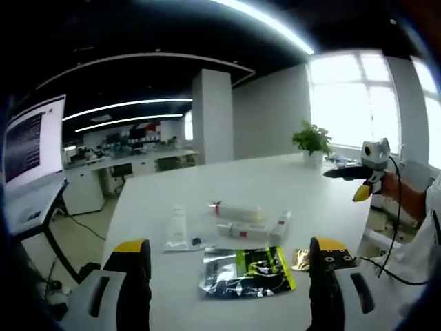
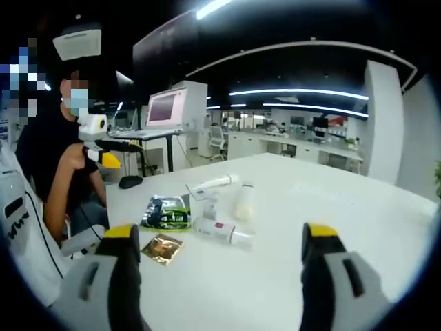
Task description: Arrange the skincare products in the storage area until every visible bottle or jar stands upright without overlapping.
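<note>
Both tongs are being held released, jaws spread wide with nothing between them: the left gripper [image 1: 229, 265] and the right gripper [image 2: 222, 258] are each being carried above the white table [image 1: 275, 181], well short of the products. The skincare items are being presented as a loose cluster ahead of both tools: a white tube with a red cap [image 1: 236, 210] lying flat, a boxed item [image 1: 240, 230] touching it, a small white bottle [image 1: 280, 228] just beside that, and a clear flat tube [image 1: 177, 229] lying apart toward the left jaw. A green-and-black sachet [image 1: 246, 271] and a gold sachet [image 1: 301, 259] are lying nearest the left tool. None of the containers is judged to be standing yet, so an approach is being called for. For a sound grasp, one container should be approached at a time, jaws set across its narrow body near the middle, while neighbours are being kept undisturbed.
</note>
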`<move>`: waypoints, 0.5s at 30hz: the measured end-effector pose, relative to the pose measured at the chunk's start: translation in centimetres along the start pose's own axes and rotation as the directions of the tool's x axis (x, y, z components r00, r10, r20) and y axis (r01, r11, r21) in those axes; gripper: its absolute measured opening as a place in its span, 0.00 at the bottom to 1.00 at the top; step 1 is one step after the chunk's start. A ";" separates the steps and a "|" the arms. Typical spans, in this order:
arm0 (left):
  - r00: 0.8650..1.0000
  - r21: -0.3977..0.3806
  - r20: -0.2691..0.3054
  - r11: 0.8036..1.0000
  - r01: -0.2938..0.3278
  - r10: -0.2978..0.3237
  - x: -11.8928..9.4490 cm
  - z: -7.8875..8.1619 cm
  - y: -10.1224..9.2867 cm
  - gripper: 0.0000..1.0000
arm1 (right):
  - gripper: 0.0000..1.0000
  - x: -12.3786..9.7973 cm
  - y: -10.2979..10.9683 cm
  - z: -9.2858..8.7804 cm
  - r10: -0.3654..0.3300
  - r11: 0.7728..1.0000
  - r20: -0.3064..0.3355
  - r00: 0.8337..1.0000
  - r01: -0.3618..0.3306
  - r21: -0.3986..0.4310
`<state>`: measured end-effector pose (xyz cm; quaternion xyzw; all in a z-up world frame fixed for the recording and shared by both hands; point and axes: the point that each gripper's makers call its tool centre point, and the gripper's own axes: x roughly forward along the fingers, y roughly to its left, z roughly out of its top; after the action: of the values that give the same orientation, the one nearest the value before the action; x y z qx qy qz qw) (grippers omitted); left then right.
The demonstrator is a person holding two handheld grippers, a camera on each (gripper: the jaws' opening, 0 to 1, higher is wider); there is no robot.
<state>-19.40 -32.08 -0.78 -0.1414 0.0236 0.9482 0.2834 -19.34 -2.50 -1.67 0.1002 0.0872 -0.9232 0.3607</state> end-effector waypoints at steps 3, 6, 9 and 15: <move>1.000 -0.001 -0.002 1.000 0.001 -0.001 0.0 0.0 -0.1 0.98 | 0.99 0.0 0.0 -0.1 0.000 1.000 -0.004 1.000 0.000 0.003; 1.000 0.000 -0.001 1.000 0.002 -0.002 0.1 0.0 -0.2 0.99 | 0.99 0.1 0.0 -0.2 0.001 1.000 -0.006 1.000 -0.001 0.004; 1.000 0.000 -0.003 1.000 0.002 -0.002 0.1 0.0 -0.2 0.99 | 0.99 0.1 0.0 -0.3 0.002 1.000 -0.007 1.000 -0.002 0.006; 1.000 0.005 -0.002 1.000 0.012 -0.012 0.1 0.0 -0.6 0.99 | 0.99 0.2 0.0 -0.5 0.006 1.000 -0.013 1.000 -0.006 0.011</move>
<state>-19.18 -31.52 -0.77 -0.1418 0.0252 0.9463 0.2895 -19.42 -2.54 -2.21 0.1084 0.0839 -0.9220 0.3622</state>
